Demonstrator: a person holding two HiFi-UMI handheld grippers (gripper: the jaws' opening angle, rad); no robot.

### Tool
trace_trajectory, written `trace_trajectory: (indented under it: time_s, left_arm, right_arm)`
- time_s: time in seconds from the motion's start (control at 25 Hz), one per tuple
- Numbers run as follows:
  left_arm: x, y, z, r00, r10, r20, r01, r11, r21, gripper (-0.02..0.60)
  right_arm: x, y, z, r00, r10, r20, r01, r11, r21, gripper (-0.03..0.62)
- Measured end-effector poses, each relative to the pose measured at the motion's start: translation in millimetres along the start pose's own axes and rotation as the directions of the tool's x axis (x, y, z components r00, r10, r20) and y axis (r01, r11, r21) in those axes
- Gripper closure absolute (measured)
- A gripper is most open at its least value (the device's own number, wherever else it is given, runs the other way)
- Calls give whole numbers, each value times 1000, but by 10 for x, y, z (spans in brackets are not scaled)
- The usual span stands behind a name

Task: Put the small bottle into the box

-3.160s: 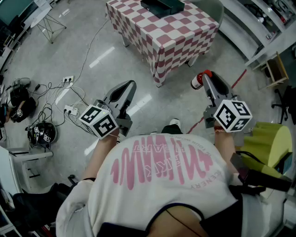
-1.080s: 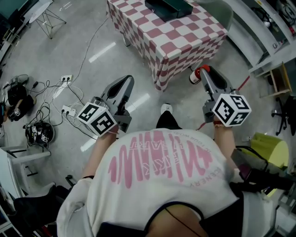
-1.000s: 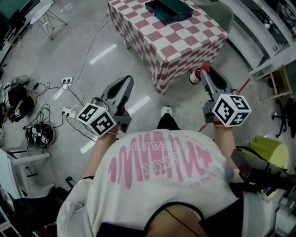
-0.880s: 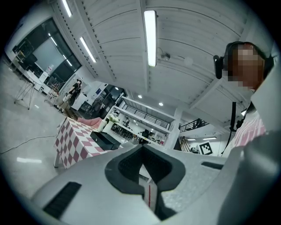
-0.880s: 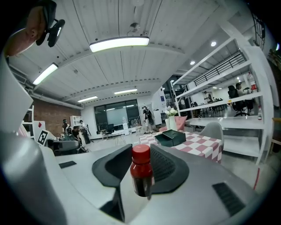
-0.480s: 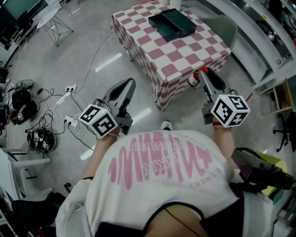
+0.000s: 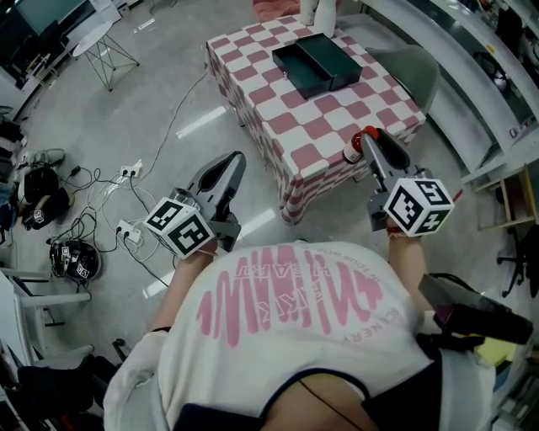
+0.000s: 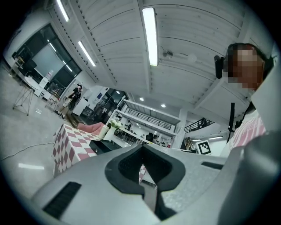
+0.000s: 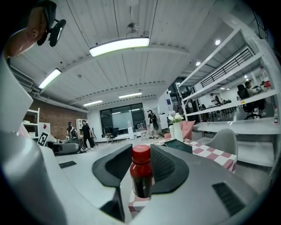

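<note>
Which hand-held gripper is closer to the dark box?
Right. The right hand-held gripper is at the table edge, short of the box; the left hand-held gripper hangs over the floor, farther off.

Passing freely over open floor [image 7: 194, 93] and across the near half of the checkered table [image 7: 337, 135]; narrowing toward the dark box [image 7: 313, 63] (open on top), with a white vase [image 7: 324, 10] standing just behind, a grey chair [image 7: 417, 71] and shelving [image 7: 455, 42] crowding the right side.
</note>
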State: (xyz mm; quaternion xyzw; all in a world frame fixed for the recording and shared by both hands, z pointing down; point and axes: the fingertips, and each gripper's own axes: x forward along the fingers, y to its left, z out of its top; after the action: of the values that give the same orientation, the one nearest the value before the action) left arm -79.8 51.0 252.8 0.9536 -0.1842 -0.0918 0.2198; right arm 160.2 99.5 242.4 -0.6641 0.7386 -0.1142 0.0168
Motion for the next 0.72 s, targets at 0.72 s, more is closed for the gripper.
trace_trajectory:
  time_s: [0.72]
  left_arm:
    - [773,395,-79,994,95,56,-95,995,-16,575]
  right_arm:
    - [717,-835,27,997,47,-69,-48,999,-16,467]
